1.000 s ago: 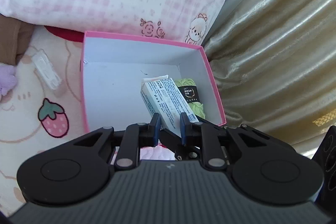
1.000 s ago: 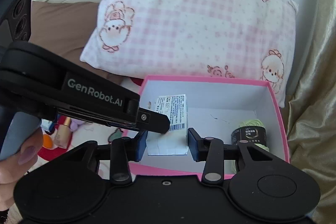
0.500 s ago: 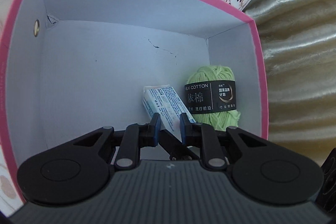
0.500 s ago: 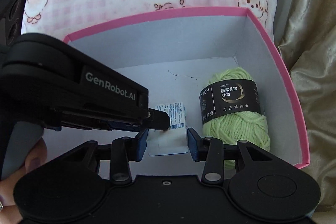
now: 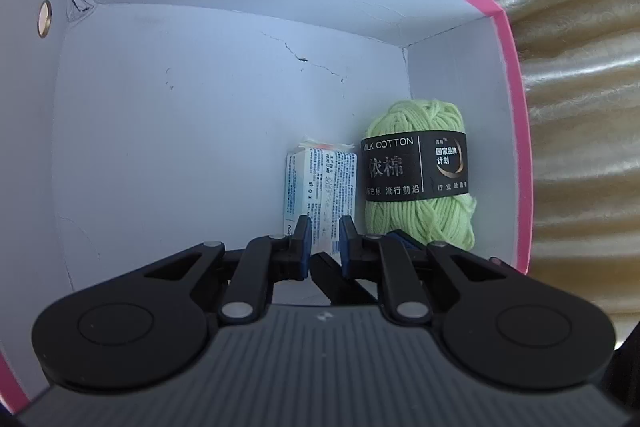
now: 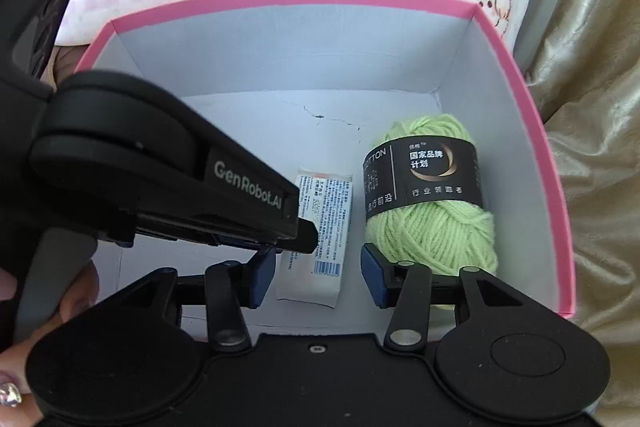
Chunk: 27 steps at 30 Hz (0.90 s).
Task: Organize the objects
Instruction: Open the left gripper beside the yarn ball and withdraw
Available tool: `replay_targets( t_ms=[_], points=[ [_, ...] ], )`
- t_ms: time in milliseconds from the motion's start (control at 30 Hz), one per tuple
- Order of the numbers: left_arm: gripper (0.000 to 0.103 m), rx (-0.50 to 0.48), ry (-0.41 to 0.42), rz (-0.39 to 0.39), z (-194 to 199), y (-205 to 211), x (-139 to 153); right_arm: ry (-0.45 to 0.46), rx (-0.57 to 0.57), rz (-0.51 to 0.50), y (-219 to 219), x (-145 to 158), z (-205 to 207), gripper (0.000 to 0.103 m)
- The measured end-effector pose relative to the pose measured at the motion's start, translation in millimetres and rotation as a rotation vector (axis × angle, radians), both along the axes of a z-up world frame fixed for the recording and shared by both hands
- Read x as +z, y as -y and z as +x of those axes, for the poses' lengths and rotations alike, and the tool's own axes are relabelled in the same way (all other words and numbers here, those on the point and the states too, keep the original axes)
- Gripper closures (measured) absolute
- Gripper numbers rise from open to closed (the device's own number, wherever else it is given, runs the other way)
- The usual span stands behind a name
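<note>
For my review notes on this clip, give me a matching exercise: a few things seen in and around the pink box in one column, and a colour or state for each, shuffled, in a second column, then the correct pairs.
Column one:
1. yarn ball
2. small carton
3. box
4. right gripper

Column two:
A. pink rim, white inside
B. jaws apart, touching nothing
C. light green with a black paper band
D. white with blue print, pinched at its near end by the left gripper

Pairs: 1-C, 2-D, 3-A, 4-B
</note>
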<state>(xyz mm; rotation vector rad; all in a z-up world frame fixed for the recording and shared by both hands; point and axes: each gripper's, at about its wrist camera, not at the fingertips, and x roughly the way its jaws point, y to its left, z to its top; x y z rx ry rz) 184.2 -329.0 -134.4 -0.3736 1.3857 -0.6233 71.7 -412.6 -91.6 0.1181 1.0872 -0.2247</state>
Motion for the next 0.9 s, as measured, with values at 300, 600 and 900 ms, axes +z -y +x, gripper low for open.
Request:
replay_targets(
  t_ms=[300, 600, 900],
  points=[
    [0.089, -0.061, 0.103, 0.051, -26.0, -19.3, 62.2, 0.110, 0.042, 0.023, -24.4, 46.4, -38.1, 0.049],
    [0.069, -0.095, 0.287, 0.168, -79.2, -77.0, 140.5, 0.159, 0.148, -0.039, -71.6, 87.3, -72.0, 0.049],
    [0.061, -0.077, 0.332, 0.225, -133.8, -152.3, 178.8, 0.150, 0.308, -0.016, -102.7, 127.8, -94.5, 0.043]
  ],
)
